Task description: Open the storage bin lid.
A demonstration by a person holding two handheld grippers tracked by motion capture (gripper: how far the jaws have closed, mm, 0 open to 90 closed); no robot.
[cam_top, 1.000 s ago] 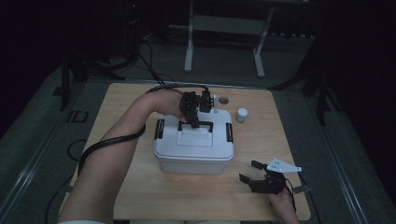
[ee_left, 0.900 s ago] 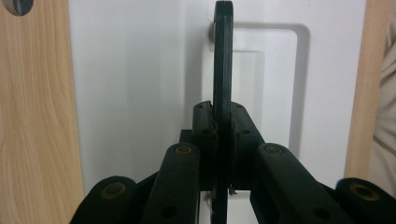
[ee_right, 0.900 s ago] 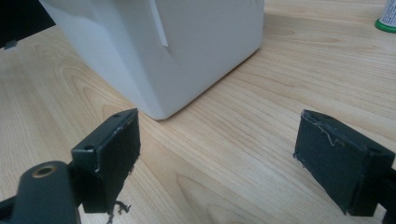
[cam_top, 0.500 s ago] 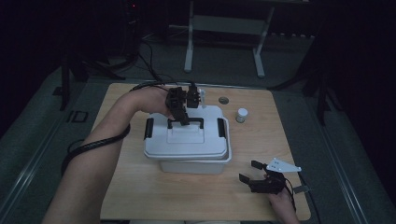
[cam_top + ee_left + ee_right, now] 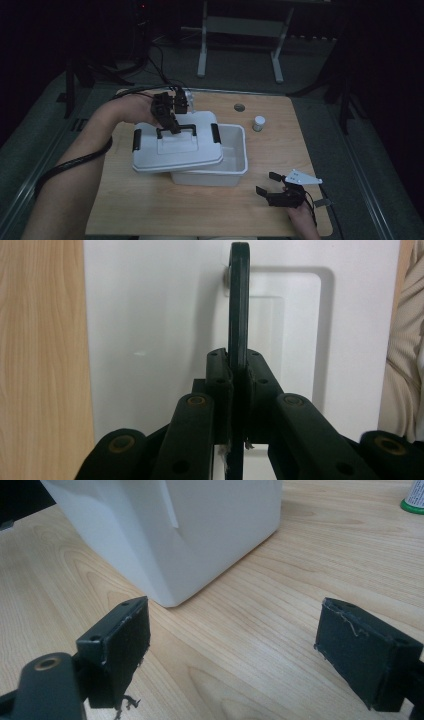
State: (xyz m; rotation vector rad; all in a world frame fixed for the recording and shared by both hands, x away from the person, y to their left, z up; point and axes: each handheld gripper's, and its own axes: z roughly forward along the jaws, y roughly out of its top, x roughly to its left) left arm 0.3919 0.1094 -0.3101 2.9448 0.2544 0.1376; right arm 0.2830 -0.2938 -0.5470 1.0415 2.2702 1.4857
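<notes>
Change: lid [image 5: 175, 145] now off the white box [image 5: 227, 162], shifted left since half a second ago.
Left gripper [image 5: 170, 117]: my jaws pinch the lid's black handle [image 5: 238, 315].
Right gripper [image 5: 280, 192]: jaws spread, idle on the table [image 5: 150, 210].
Advice: I'd keep the lid level, clear the rim, then lower it.

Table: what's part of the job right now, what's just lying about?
In use:
- lid, held by its black handle in the left tool
- white box

Lying about:
- small bottle
- round disc
- right tool, open
</notes>
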